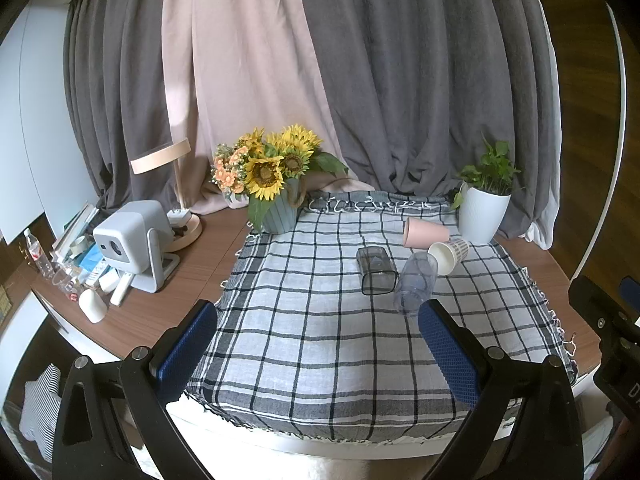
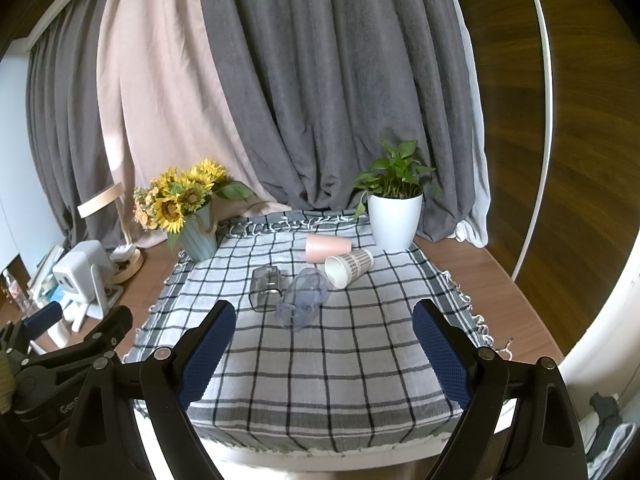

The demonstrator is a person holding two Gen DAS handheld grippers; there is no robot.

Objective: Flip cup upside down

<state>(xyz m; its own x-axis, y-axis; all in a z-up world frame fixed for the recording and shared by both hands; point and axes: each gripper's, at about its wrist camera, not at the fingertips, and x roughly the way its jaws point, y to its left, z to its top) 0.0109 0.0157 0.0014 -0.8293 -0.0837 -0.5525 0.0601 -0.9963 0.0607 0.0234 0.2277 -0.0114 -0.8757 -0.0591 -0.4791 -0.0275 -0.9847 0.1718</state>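
Observation:
Several cups lie on their sides on a checked cloth (image 1: 304, 344) (image 2: 320, 360): a pink cup (image 1: 426, 233) (image 2: 328, 248), a white cup with a checked pattern (image 1: 450, 255) (image 2: 349, 267), a clear bluish cup (image 1: 416, 282) (image 2: 304, 298) and a smoky square cup (image 1: 376, 271) (image 2: 265, 283). My left gripper (image 1: 318, 316) is open and empty, held above the cloth's near edge. My right gripper (image 2: 324, 316) is open and empty, also near the front edge. Both are well short of the cups.
A sunflower vase (image 1: 276, 208) (image 2: 198, 236) stands at the cloth's back left, a white plant pot (image 1: 482, 216) (image 2: 394, 220) at the back right. A projector (image 1: 134, 240) (image 2: 82, 276), a lamp (image 1: 160, 156) and clutter sit left. Curtains hang behind.

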